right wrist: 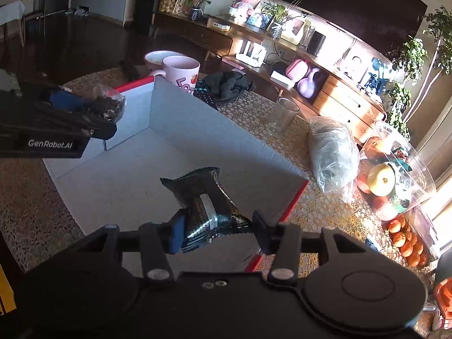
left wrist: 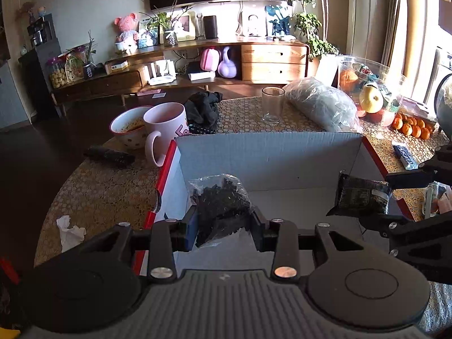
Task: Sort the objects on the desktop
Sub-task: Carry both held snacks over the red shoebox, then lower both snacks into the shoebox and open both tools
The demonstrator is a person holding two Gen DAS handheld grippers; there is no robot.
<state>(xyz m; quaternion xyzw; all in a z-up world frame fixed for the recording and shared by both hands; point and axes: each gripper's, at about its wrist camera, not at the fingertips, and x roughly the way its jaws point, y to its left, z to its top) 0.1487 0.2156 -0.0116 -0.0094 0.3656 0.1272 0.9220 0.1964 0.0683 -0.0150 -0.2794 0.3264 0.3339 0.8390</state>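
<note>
Your left gripper (left wrist: 223, 226) sits closest to the lens, its jaws partly closed on a clear bag of small dark pieces (left wrist: 220, 206); the pads press into the bag from both sides, so you have hold of it. That bag hangs above the near left corner of the cardboard box (left wrist: 268, 158), which is the landmark for everything else.

Your right gripper (right wrist: 217, 230) is likewise partly closed, clamped on a dark foil packet (right wrist: 206, 206) with a pale label strip; the packet sticks out forward over the box floor, near the box's right wall. From the left wrist camera the same packet (left wrist: 361, 197) shows just inside that right wall, pinched between the right gripper's black fingers (left wrist: 406, 178).

Box walls are grey inside with a red outer edge, and the floor below both held items looks bare.

Just left of the box stands a pink mug (left wrist: 165, 130), touching or nearly touching its far left corner, with a patterned bowl (left wrist: 128, 125) beside it. Behind the box lie a dark cloth (left wrist: 204, 110), an upright clear glass (left wrist: 272, 106), and a crinkled plastic bag (left wrist: 322, 104). Right of the box you have a clear container of fruit (left wrist: 370, 96) and a cluster of small oranges (left wrist: 412, 125). A crumpled tissue (left wrist: 69, 228) lies on the patterned tablecloth (left wrist: 99, 186), well left of the box's near corner.
</note>
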